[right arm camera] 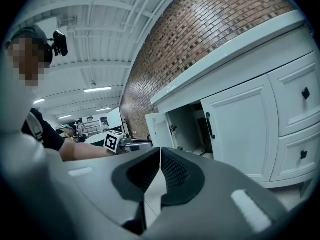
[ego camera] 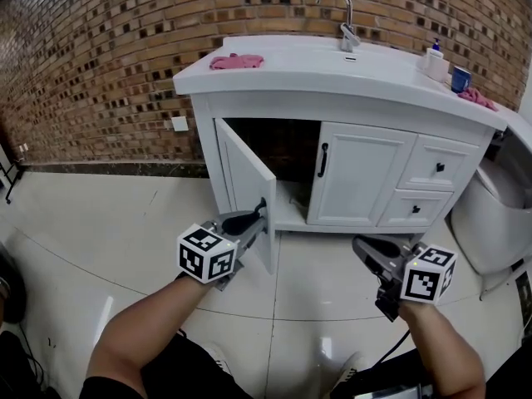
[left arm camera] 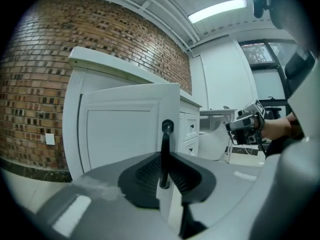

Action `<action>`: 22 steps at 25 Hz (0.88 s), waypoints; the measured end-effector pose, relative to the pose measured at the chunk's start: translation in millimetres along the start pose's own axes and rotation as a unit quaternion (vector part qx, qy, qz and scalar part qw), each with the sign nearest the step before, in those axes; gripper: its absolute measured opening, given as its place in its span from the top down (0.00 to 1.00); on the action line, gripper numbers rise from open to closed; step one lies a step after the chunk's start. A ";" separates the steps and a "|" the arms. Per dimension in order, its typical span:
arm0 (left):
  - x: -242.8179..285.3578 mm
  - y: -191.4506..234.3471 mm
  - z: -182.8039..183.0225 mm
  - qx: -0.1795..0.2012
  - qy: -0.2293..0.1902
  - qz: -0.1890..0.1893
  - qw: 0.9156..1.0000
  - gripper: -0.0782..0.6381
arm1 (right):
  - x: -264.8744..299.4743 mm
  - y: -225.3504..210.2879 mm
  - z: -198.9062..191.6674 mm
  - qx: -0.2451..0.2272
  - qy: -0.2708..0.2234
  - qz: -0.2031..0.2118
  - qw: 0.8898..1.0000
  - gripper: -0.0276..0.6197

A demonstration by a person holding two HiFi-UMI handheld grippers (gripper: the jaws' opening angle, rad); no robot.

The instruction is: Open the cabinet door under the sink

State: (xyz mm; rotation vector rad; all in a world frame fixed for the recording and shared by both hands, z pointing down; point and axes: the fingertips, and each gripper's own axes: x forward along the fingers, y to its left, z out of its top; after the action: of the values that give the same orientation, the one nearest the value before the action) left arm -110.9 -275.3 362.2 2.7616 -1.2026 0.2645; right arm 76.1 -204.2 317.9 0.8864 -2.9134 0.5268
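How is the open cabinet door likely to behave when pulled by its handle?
The door looks like a stiff panel hinged along one side, so it should swing rather than flex. Its thin handle, clamped in the left gripper, looks smooth and might slip.

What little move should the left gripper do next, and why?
Probably open its jaws and let go. The left gripper is shut on the handle of the door, which already stands swung wide, with the dark inside of the cabinet showing. More pulling looks needless.
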 end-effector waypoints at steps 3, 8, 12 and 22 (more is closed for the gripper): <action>-20.6 6.8 -2.2 -0.001 -0.001 0.005 1.000 0.82 | 6.1 6.3 -4.3 -0.003 0.013 0.008 1.000 0.94; -50.4 19.8 -6.6 0.000 -0.005 0.013 1.000 0.82 | 11.5 16.1 -17.2 -0.009 0.037 0.019 0.999 0.94; -71.6 33.2 -9.9 -0.005 -0.005 0.028 1.000 0.82 | 14.6 19.7 -22.0 -0.011 0.045 0.023 0.999 0.94; -133.1 89.3 -18.1 -0.035 -0.014 0.113 0.993 0.84 | 31.2 33.4 -17.5 -0.010 0.041 0.031 0.999 0.94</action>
State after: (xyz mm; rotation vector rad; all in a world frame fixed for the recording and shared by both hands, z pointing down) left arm -267.6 -237.7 355.9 2.5788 -1.5023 0.2001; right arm 30.9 -189.0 328.7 0.7546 -2.8755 0.5242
